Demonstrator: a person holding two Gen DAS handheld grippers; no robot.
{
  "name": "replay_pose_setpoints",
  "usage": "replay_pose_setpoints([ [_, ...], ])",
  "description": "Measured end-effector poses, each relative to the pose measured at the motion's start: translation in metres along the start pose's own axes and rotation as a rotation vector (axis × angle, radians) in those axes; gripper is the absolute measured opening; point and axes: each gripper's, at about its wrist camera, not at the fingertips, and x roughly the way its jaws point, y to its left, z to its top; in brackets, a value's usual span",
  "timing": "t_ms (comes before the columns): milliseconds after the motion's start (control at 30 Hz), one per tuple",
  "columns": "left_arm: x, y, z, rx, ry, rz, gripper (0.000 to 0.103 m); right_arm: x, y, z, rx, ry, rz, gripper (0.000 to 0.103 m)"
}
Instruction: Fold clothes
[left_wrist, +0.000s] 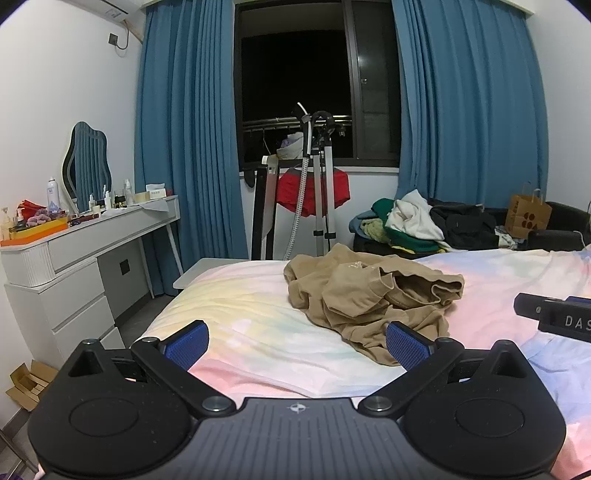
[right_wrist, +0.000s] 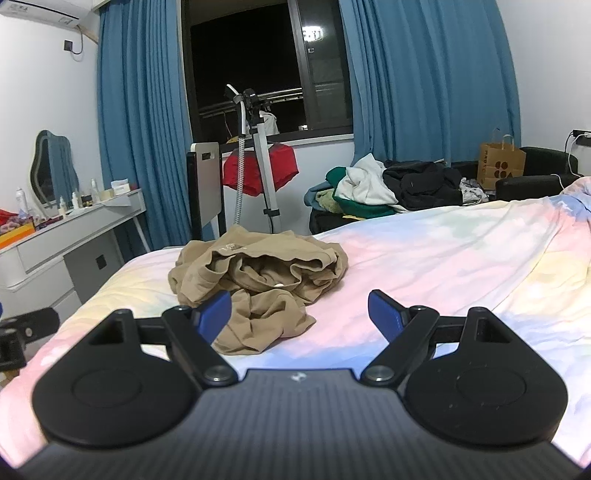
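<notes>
I read left gripper (left_wrist: 297, 341) wide, empty | right gripper (right_wrist: 300, 313) wide, empty | tan garment (left_wrist: 369, 295) crumpled on bed (left_wrist: 236, 306), ahead-right of left, ahead-left of right, left looks nearer

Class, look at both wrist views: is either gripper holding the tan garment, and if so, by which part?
Nothing is held. The left gripper and right gripper are both open, and the tan garment lies crumpled on the bed, untouched.

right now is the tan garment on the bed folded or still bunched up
Bunched up, not folded. The tan garment lies in a crumpled heap on the bed, with loose ridges and overlapping layers. Neither pair of tongs touches it.
</notes>
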Motion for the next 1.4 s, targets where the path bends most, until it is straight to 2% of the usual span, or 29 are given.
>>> replay_pose_setpoints([
  [367,0.002,0.005,0.000,-0.035,0.027,-0.012,0.103,0.002,-0.002,-0.002,-0.002,0.021,-0.001,0.083],
  [800,0.010,0.004,-0.004,-0.017,0.031,0.050,0.103,-0.003,0.003,-0.005,-0.026,-0.004,0.004,0.083],
  [1400,0.019,0.007,-0.013,-0.018,0.066,0.002,0.103,-0.003,0.002,-0.003,-0.012,0.001,0.010,0.083],
])
